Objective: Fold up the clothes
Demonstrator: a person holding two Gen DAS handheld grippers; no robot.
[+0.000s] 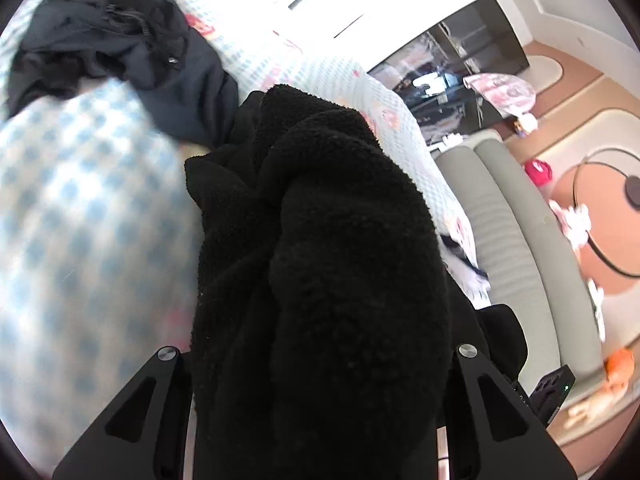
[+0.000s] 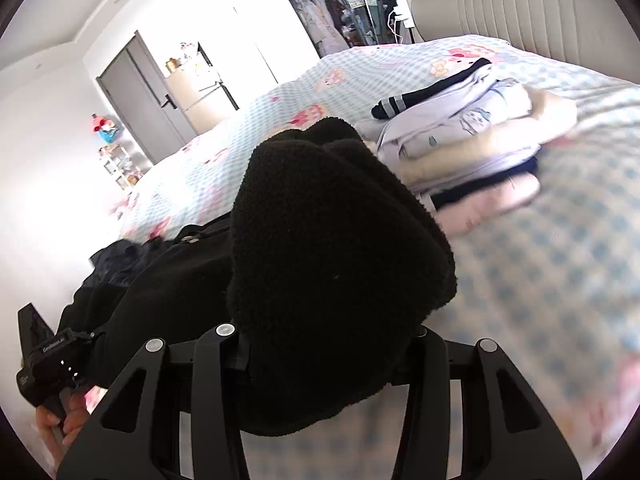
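A black fleece (image 1: 320,280) bunches between the fingers of the left gripper (image 1: 316,354), hiding their tips, so the grip cannot be judged. The right gripper (image 2: 320,344) pinches a thick fold of it above the checked bedspread (image 2: 540,280). Folded clothes (image 2: 460,140) sit far right. No writing is legible.

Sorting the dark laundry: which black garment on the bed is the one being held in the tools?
The fuzzy black fleece, bunched in both tools. The smoother dark garment with a zipper lies crumpled farther off on the checked bedcover, untouched.
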